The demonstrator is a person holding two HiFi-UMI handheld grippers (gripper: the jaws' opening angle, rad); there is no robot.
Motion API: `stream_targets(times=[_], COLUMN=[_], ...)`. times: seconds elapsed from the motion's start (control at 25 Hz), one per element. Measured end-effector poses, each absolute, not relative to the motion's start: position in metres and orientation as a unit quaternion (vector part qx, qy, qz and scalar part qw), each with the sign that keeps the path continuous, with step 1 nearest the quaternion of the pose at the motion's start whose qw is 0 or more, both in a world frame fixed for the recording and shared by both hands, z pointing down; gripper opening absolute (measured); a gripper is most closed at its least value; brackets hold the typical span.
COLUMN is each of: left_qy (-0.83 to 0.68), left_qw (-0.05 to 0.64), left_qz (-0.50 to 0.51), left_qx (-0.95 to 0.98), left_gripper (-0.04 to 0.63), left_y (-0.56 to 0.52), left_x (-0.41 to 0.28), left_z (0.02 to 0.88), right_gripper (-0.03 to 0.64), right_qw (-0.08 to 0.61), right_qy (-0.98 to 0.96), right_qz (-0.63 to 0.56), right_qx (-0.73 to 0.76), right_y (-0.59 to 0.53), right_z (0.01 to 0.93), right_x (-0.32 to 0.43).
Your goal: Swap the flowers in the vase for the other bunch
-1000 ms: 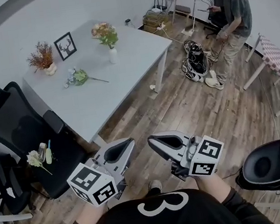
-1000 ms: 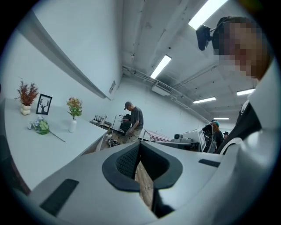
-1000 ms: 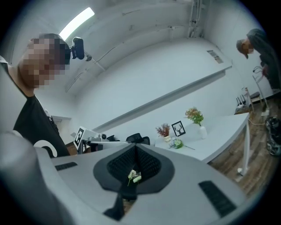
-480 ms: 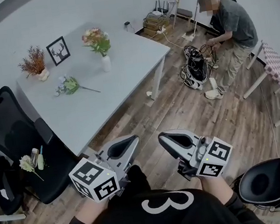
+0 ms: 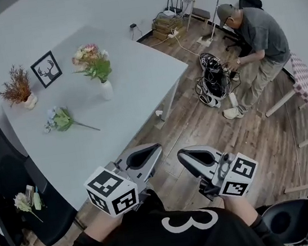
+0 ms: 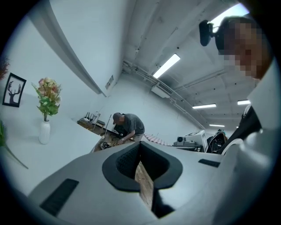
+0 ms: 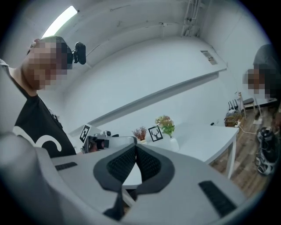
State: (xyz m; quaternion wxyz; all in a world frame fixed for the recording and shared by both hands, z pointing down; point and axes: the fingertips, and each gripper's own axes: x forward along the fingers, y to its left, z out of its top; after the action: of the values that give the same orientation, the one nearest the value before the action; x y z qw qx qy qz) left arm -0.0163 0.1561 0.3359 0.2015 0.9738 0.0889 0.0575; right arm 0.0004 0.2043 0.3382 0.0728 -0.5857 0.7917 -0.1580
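Note:
A white vase (image 5: 107, 90) stands on the white table (image 5: 136, 76) and holds a pink and green bunch of flowers (image 5: 92, 60). The other bunch (image 5: 60, 120) lies flat on the table, left of the vase. My left gripper (image 5: 149, 155) and right gripper (image 5: 190, 156) hover side by side over the wooden floor, short of the table's near edge. Both are shut and hold nothing. The vase (image 6: 44, 132) shows far left in the left gripper view, beyond the left gripper (image 6: 140, 146). Past the right gripper (image 7: 135, 147) the vase (image 7: 174, 143) is partly hidden.
On the table's far side stand a pot of dried stems (image 5: 20, 90) and a framed deer picture (image 5: 46, 69). A black chair (image 5: 9, 185) at the left carries a flower and small bottles (image 5: 27, 201). A person (image 5: 256, 42) bends over cables (image 5: 213, 80) at the right.
Both grippers have come nearer to the table along with the head view, so the table and vase sit lower and further left in the picture. The jaws stayed shut.

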Motion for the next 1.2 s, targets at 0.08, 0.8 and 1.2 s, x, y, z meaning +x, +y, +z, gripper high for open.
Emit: stream_targets(times=[0.08,0.8,1.2], left_qy=[0.089,-0.098,-0.239], left_qw=[0.197,0.202,0.194], left_qz=[0.055,0.036,0.031], left_qx=[0.975,0.974,0.951], left_gripper=[0.011,0.011,0.011], left_y=[0.128,-0.109,-0.160], left_x=[0.009,0.038,0.032], left_z=[0.330,0.323,0.319], right_gripper=[0.008,0.008,0.014], right_qw=[0.074,0.056,0.051], right_qy=[0.789,0.878,0.924], right_qz=[-0.159,-0.130,-0.102], right_qx=[-0.588,-0.457,-0.365], right_y=[0.171,-0.075,-0.147], right_z=[0.334,0.310,0.292], right_x=[0.030,0.089,0.113])
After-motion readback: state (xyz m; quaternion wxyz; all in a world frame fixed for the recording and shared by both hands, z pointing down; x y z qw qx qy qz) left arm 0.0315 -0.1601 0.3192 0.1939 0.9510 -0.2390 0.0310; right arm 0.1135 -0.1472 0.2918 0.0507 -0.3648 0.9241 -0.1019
